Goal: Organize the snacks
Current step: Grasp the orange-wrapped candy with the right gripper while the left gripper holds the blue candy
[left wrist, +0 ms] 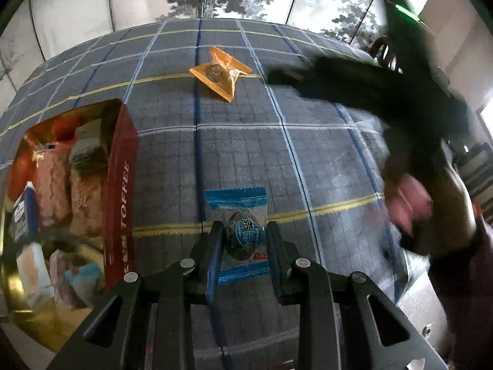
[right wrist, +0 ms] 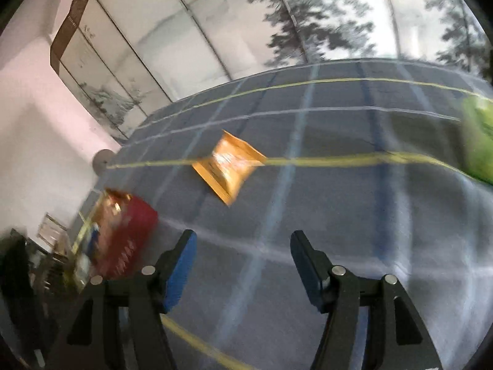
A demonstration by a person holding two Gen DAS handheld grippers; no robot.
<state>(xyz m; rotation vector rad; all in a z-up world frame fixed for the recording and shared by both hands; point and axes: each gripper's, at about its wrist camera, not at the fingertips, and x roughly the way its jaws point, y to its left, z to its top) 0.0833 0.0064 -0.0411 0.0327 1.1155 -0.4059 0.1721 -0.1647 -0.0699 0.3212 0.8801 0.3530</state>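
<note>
Left hand-held gripper (left wrist: 245,240) clamped on blue-wrapped candy (left wrist: 243,231), beside red toffee tin (left wrist: 118,197). Right hand-held gripper (right wrist: 243,252) released, empty, over plaid-covered worktop (right wrist: 339,215); orange wrapped snack (right wrist: 229,165) ahead.

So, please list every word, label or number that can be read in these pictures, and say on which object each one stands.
"TOFFEE": white letters on the side of the red box, readable in the left wrist view.
Blue snack packet in the left gripper: a round printed emblem, characters too small to read.
Orange packet: no readable print.
Right wrist view: the red box's lettering is blurred, unreadable.
</note>
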